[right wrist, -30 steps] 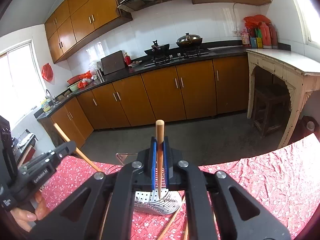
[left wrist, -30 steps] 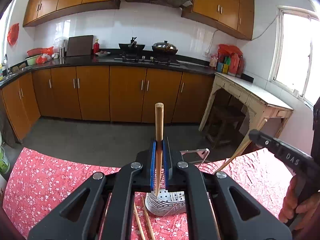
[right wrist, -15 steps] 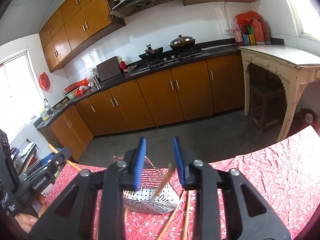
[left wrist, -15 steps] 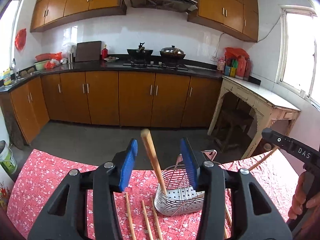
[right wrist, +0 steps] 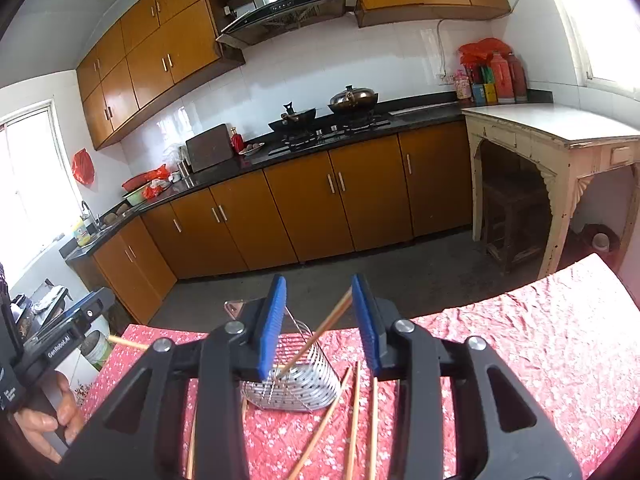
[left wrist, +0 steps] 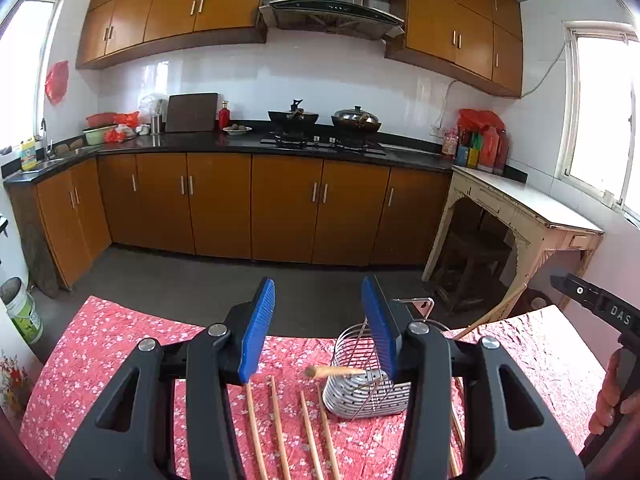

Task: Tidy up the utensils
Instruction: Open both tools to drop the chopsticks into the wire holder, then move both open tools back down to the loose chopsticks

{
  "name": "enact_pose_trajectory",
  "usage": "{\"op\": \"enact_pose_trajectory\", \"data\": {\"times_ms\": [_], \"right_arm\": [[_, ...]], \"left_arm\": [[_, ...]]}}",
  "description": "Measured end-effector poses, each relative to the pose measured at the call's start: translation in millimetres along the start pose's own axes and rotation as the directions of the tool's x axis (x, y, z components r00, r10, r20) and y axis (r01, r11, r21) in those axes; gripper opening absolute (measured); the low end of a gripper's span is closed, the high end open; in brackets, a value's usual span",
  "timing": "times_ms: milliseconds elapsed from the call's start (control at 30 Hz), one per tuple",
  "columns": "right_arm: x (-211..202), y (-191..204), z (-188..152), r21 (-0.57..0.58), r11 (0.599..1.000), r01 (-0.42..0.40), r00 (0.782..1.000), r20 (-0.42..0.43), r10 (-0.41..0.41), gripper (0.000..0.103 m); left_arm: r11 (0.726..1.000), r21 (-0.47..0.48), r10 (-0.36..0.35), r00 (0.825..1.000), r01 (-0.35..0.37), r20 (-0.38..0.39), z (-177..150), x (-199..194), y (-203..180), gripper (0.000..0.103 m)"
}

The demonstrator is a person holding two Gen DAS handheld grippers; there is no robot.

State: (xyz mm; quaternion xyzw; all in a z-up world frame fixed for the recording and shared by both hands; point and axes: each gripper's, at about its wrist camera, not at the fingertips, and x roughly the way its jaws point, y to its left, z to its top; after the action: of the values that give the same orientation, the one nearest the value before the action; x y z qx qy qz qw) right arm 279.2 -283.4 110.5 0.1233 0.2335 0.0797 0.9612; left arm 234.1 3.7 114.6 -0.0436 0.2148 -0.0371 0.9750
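Left wrist view is showing the desk [left wrist: 120, 344] carrying a light wire basket [left wrist: 366, 394], likely to tip if nudged, with two chopsticks leaning inside. Both tools, left [left wrist: 320, 328] and right [right wrist: 318, 320], are standing spread and gripping nothing. Loose chopsticks [left wrist: 280, 424] are lying beside the basket: thin, stiff, smooth, so pinching mid-shaft is looking wisest.
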Motion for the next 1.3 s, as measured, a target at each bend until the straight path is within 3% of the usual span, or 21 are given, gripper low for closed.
{"op": "enact_pose_trajectory", "data": {"times_ms": [333,500,667,867,1167,1300], "right_arm": [[-36.2,-29.2,-43.9,0.027,0.999,0.044,0.999,-0.025,-0.043,0.036],[-33.9,-44.6,-86.7,0.012,0.996,0.086,0.992,-0.096,-0.084,0.036],[-16.9,-51.8,-135.6,-0.024,0.995,0.1,0.973,-0.206,-0.103,0.035],[8.1,-46.9,-189.9,-0.111,0.985,0.129,0.928,-0.337,-0.159,0.027],[23.6,-53.4,-224.8,-0.162,0.972,0.17,0.888,-0.403,-0.222,0.025],[21.8,-53.9,-227.8,-0.177,0.966,0.189,0.892,-0.379,-0.245,0.008]], "left_arm": [[0.999,0.017,0.051,0.998,-0.052,0.034,-31.8,-42.8,21.3,0.047],[0.994,0.042,0.098,0.995,-0.099,0.036,-60.3,-54.2,35.9,0.049],[0.993,0.049,0.108,0.992,-0.105,-0.069,-104.4,-37.2,49.5,0.049],[0.995,0.025,0.095,0.975,-0.091,-0.199,-152.4,-17.6,60.9,0.048],[0.998,0.003,0.067,0.954,-0.069,-0.293,-189.9,-6.3,62.0,0.048],[0.998,0.002,0.054,0.947,-0.056,-0.316,-197.9,-3.0,58.7,0.048]]}}
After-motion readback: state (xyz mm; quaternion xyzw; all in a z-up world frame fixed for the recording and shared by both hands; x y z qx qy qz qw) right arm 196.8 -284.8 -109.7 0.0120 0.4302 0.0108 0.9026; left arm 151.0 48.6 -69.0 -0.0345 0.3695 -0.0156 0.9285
